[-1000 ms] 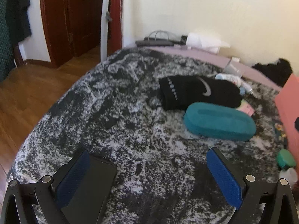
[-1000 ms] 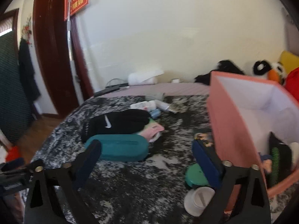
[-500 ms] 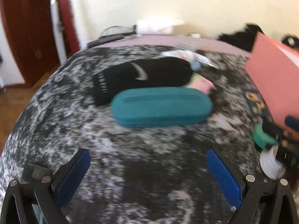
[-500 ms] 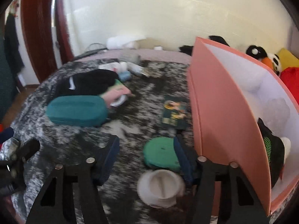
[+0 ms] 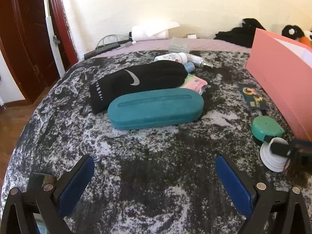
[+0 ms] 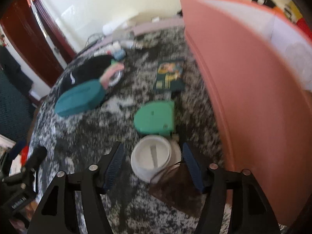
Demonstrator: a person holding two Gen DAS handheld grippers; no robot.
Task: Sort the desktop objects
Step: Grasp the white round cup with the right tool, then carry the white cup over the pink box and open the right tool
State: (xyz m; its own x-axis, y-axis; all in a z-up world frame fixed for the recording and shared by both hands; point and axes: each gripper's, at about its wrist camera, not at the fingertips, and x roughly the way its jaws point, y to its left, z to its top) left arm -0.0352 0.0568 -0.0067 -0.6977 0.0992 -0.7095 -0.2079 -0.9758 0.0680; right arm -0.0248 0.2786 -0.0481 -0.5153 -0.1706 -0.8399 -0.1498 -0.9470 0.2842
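On the dark mottled bedspread (image 5: pixel 148 156) lie a teal glasses case (image 5: pixel 156 108), a black glove (image 5: pixel 140 80), a pink pouch (image 5: pixel 196 82) and small bottles (image 5: pixel 175 57). My left gripper (image 5: pixel 155 181) hangs open over bare cloth, short of the case. In the right wrist view, the right gripper (image 6: pixel 154 165) is open, its blue pads either side of a white round jar (image 6: pixel 151 157) without pressing it. Just beyond the jar sits a green tape measure (image 6: pixel 156 117), then a printed card (image 6: pixel 169 76). The pink box (image 6: pixel 253 97) stands close on the right.
A brown translucent pouch (image 6: pixel 175 187) lies under the right finger. The bed's left edge drops to a wooden floor (image 5: pixel 11 128) by a dark red door (image 5: pixel 23 39). Cables and a paper roll (image 5: pixel 148 32) lie against the back wall; plush toys (image 5: pixel 292 32) sit behind the box.
My right gripper has moved forward and down, from beside the tape measure to straddling the white jar. The left gripper has swung right, bringing the case to the middle of its view.
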